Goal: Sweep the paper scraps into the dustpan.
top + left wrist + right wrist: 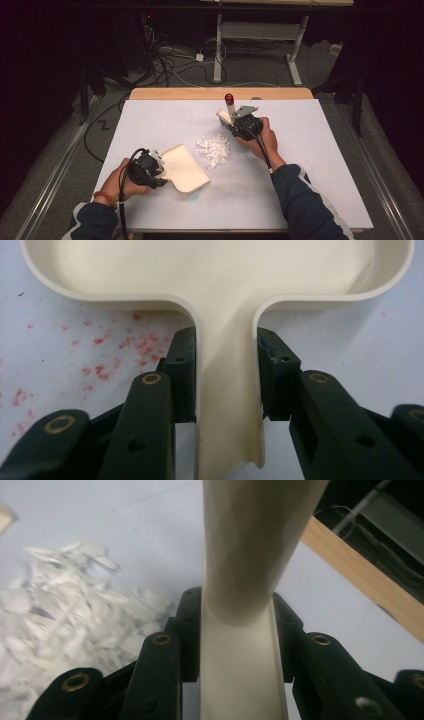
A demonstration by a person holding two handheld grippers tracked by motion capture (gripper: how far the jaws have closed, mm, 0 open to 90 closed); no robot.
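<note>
High view, left gripper point(159, 167) low, jaws pinching dustpan point(186, 168) handle, right gripper point(235, 122) raised, clamping brush point(224, 116).

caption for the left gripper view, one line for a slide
Left gripper shut on the handle of a cream dustpan lying on a white table flecked with red specks.

**Around the work: table, floor and cables**

A flat white sheet point(310, 165) covers the table top, with a strip of pale bare wood point(200, 93) showing along its far edge. Small red specks point(100, 340) dot the sheet near its left end. On the grey floor point(65, 145) beyond, a tangle of black and white cables point(170, 60) lies left of a white metal table frame point(218, 50). A black Z-shaped mark point(103, 125) sits on the floor at the left, near a long metal rail point(55, 180).
</note>
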